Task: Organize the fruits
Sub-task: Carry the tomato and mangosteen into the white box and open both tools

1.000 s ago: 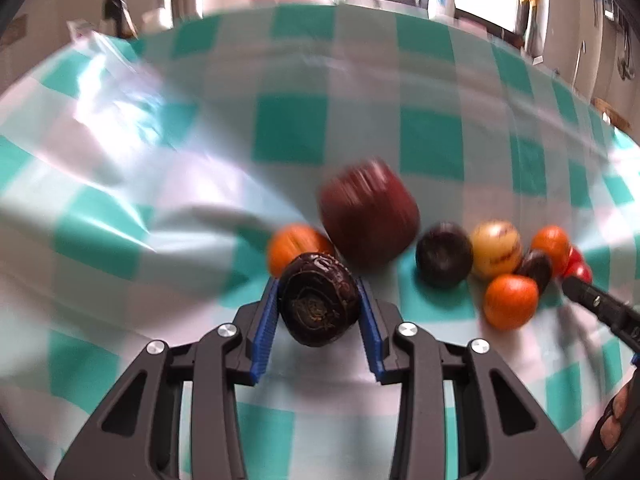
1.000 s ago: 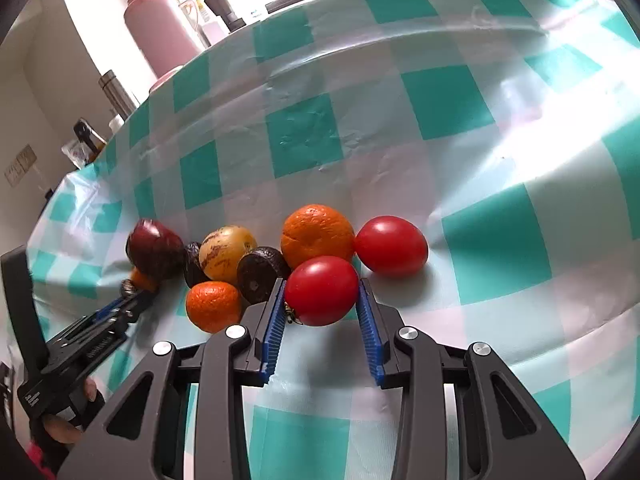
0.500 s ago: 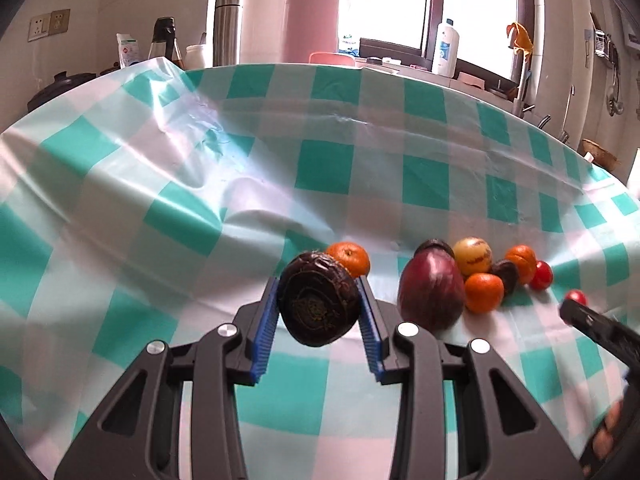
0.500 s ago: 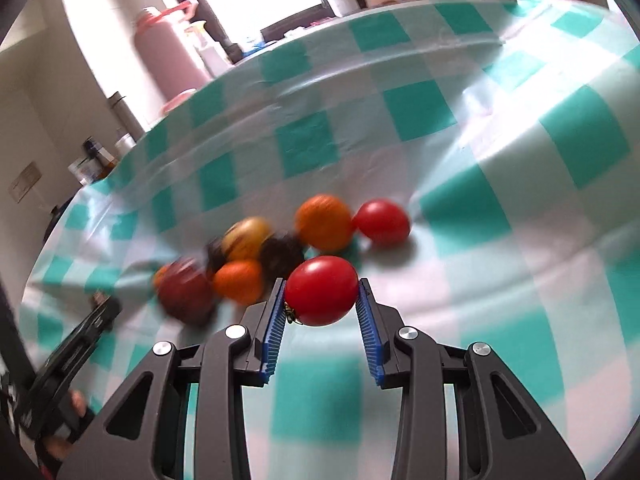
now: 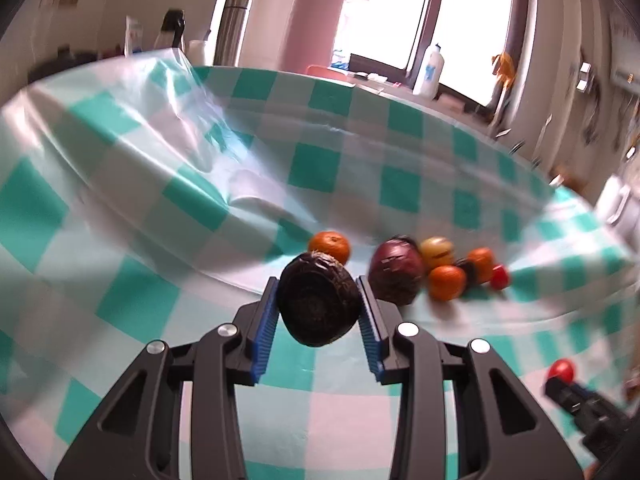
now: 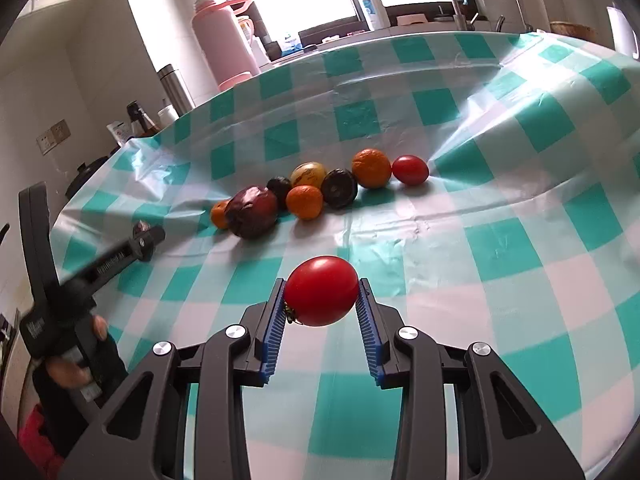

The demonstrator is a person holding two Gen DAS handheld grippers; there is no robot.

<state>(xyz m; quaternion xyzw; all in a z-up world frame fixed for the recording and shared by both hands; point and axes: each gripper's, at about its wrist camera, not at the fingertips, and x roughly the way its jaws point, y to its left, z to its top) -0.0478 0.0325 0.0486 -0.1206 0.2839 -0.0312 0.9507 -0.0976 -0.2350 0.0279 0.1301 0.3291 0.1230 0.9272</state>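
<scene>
Left wrist view: the left tongs (image 5: 319, 312) are clamped on a dark wrinkled fruit (image 5: 318, 304), both blue pads pressing its sides, and it hangs above the tabletop (image 5: 120, 264) with its teal-and-white checked cloth. Just beyond the tips lies a small orange (image 5: 329, 246). Ahead and to the right of the tongs sits a cluster: a large dark red fruit (image 5: 396, 270), a yellowish fruit (image 5: 437, 251) behind it, another orange (image 5: 447, 282), a further orange (image 5: 482, 263) and a small red tomato (image 5: 500, 276) at the far right end. Low at the right edge the right tongs (image 5: 560, 378) show, with a red tomato (image 5: 561, 370) at their tip. Beyond the tabletop stand a pink flask (image 5: 316, 20) and a steel bottle (image 5: 231, 30).

Right wrist view: the right tongs (image 6: 321, 300) are closed on the red tomato (image 6: 321, 290), which is lifted clear of the cloth. Well ahead of the tips and slightly left, the remaining fruits lie in a loose row: dark red fruit (image 6: 252, 217), oranges (image 6: 305, 201) (image 6: 371, 168), a dark wrinkled one (image 6: 339, 188), the yellowish fruit (image 6: 308, 174) and a tomato (image 6: 409, 169) at the right end. Left of these tongs, the left tongs (image 6: 146, 236) reach in, carried by a hand (image 6: 76, 356).
</scene>
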